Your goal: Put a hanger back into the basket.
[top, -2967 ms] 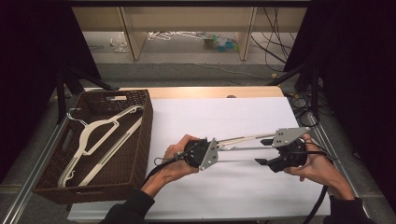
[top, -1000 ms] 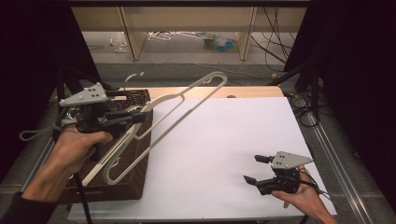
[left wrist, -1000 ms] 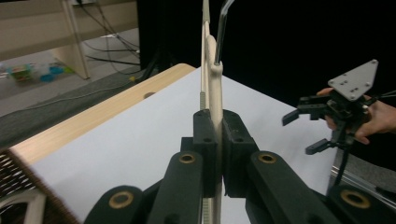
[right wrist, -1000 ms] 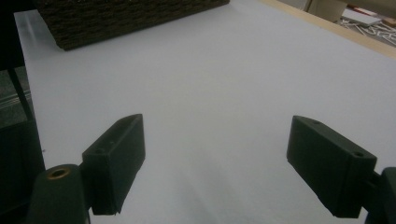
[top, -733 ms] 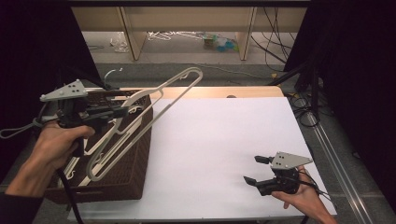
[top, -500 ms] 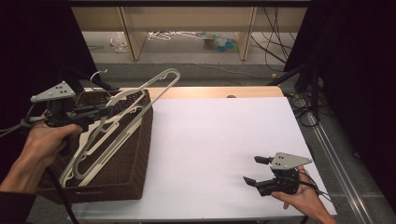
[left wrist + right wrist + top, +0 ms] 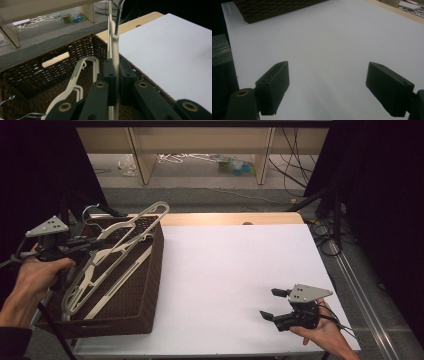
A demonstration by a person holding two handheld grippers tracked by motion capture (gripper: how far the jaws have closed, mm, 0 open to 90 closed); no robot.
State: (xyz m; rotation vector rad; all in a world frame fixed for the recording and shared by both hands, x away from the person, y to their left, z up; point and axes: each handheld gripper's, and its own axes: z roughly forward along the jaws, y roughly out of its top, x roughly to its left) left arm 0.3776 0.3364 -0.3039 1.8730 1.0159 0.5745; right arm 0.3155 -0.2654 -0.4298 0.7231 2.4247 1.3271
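My left claw [image 7: 97, 242] is clamped on a cream hanger [image 7: 117, 251]; in the left gripper view its jaws press on the thin neck of the hanger [image 7: 115, 53]. I hold the hanger tilted over the brown basket [image 7: 145, 290], with its lower end inside, above another hanger [image 7: 75, 82] that lies in the basket. My right claw [image 7: 272, 304] is apart, its jaws wide, low over the white table [image 7: 230, 265], near the front right corner.

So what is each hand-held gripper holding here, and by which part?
The left hand-held gripper is shut on a hanger, near its neck below the hook. The right hand-held gripper is open, holding nothing.
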